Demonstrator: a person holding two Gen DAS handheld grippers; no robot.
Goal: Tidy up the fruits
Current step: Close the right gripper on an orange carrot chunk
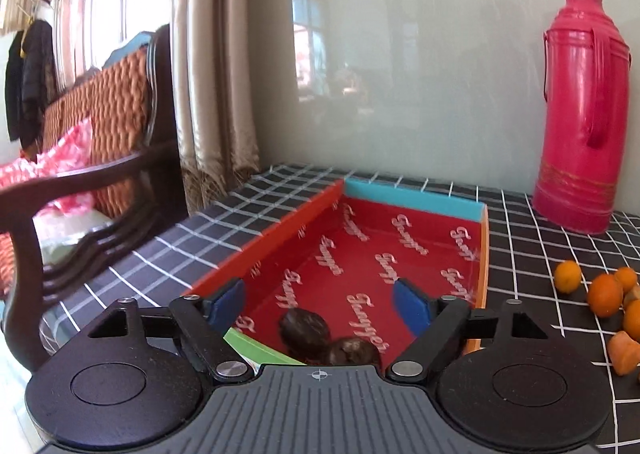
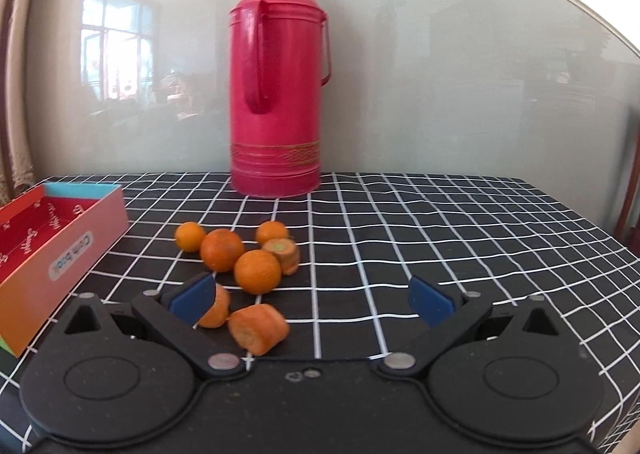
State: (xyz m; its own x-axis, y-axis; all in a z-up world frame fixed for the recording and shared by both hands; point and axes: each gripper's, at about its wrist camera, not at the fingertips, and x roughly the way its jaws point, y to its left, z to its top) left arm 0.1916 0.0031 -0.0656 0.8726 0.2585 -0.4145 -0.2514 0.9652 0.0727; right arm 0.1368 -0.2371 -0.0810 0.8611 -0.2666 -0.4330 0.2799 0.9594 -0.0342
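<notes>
Your left gripper (image 1: pixel 320 304) hangs over the near end of the shallow red cardboard box with printed lettering (image 1: pixel 412 198), its blue pads spread wide and pinching nothing; two dark brown round fruits (image 1: pixel 306 328) lie on the box floor just below and between the jaws, touching each other; judge that drop as made, and lift clear without brushing them. Your right gripper (image 2: pixel 312 298) is also spread and empty; ahead of it on the black cloth with white grid lines (image 2: pixel 440 234) sits the cluster of round orange citrus fruits (image 2: pixel 257 271), with cut orange carrot chunks (image 2: pixel 258 328) nearest, one just inside the left pad; the tall pink thermos flask (image 2: pixel 276 94) stands well beyond. To pick cleanly, centre the jaws on a single piece; close gently, since round fruit will likely roll; approach the outermost piece first so neighbours stay put; the box waits off to the tool's left.
</notes>
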